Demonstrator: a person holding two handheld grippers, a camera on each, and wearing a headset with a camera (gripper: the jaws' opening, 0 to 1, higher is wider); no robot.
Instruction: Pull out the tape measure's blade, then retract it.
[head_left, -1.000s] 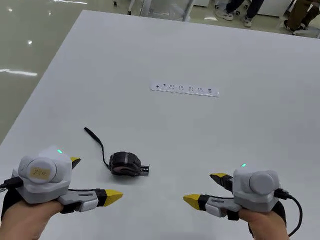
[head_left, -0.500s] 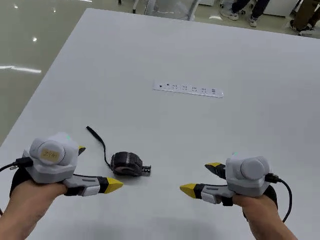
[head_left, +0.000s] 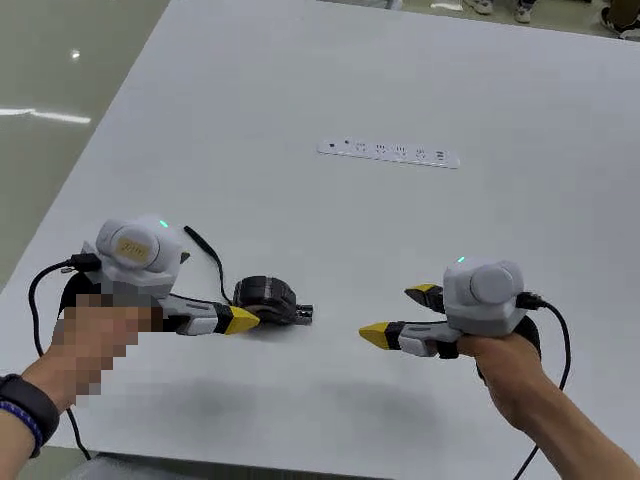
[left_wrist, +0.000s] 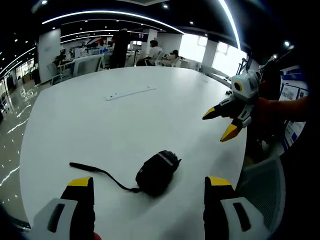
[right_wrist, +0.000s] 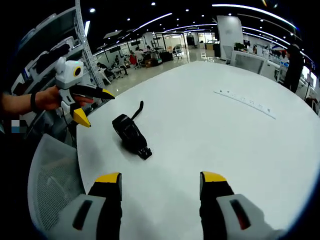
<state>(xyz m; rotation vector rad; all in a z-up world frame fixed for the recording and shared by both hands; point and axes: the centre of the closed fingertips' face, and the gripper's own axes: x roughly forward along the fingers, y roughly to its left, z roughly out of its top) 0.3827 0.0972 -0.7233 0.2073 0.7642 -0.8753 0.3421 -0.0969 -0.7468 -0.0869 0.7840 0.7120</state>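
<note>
Tape measure (head_left: 266, 297) before left gripper (left_wrist: 148, 181), jaws parted; right gripper (head_left: 396, 312) level, jaws parted.

We are looking down from the head camera, standing at the near edge of the table (head_left: 420, 230) and facing forward across it. The left gripper camera is sitting low and close over the table, looking across at the right gripper (left_wrist: 218, 126). The right gripper camera is facing back the opposite way, toward the left gripper (right_wrist: 97, 109). All three views are sharing the tape measure (head_left: 268, 298) and the power strip (head_left: 390, 153).
</note>
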